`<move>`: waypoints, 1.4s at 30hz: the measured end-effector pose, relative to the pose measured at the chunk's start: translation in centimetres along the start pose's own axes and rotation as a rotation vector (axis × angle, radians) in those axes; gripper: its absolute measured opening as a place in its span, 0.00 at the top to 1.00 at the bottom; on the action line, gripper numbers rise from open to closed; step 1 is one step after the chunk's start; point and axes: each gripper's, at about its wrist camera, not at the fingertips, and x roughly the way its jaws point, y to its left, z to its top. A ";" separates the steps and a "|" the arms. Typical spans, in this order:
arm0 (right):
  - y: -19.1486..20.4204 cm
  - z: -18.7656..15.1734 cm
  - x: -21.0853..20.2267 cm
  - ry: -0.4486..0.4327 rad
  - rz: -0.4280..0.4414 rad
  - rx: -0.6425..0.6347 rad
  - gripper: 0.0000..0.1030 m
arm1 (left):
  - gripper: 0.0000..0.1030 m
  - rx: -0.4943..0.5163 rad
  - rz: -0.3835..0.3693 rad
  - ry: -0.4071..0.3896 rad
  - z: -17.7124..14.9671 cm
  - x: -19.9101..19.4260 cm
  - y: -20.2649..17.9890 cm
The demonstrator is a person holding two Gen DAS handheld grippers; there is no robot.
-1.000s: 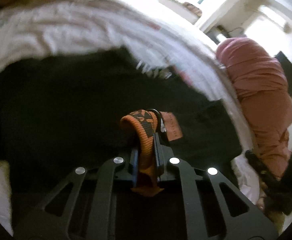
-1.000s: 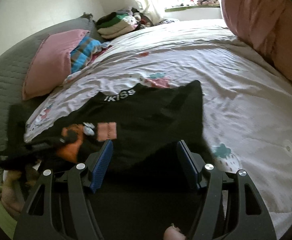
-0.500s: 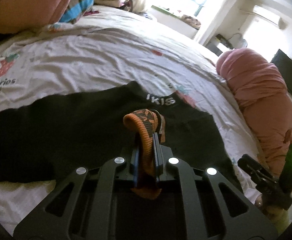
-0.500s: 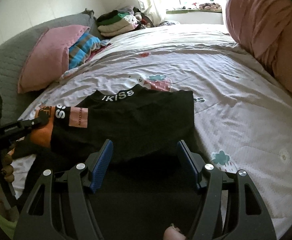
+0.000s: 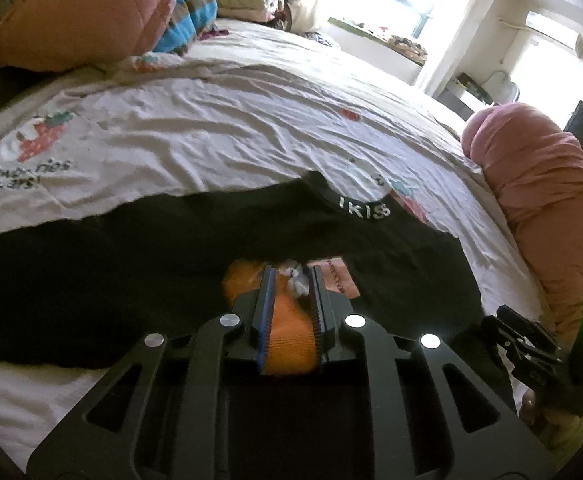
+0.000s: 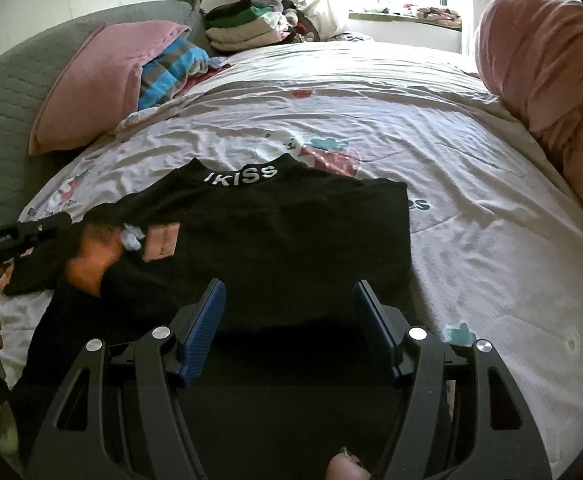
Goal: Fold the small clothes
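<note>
Black top lies flat on the bed sheet, near the sheet's front edge. Collar band faces the far side, white lettering reads "IKISS". Right side edge looks straight; left sleeve is pulled across onto the body. Sleeve end has an orange cuff, a pink patch and a small white tag.

Left gripper: the 2 blue-padded fingers sit narrow, with the orange cuff between them; pads look slightly off the fabric at the tips, so grip is loose at best.

Right gripper: fingers wide apart, holding nothing, hovering over the top's near hem.

Pink pillow and a striped blue blanket sit at the sheet's far left corner, folded clothes stack behind them. Rolled pink duvet runs along the right edge.
</note>
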 end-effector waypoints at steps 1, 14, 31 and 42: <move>0.1 0.1 0.1 0.000 0.001 -0.004 0.37 | 0.90 0.004 0.005 -0.003 0.0 -0.1 0.0; -0.7 -0.3 3.6 0.099 -0.019 0.017 0.37 | 0.86 0.072 0.070 0.179 -3.0 4.7 -1.0; -1.1 -1.2 2.5 0.091 -0.005 0.061 0.22 | 0.51 0.071 0.131 0.176 -3.8 3.6 0.0; 1.7 -0.1 -0.2 0.001 0.048 0.019 0.06 | 0.25 0.105 0.187 0.087 -3.4 0.8 -0.1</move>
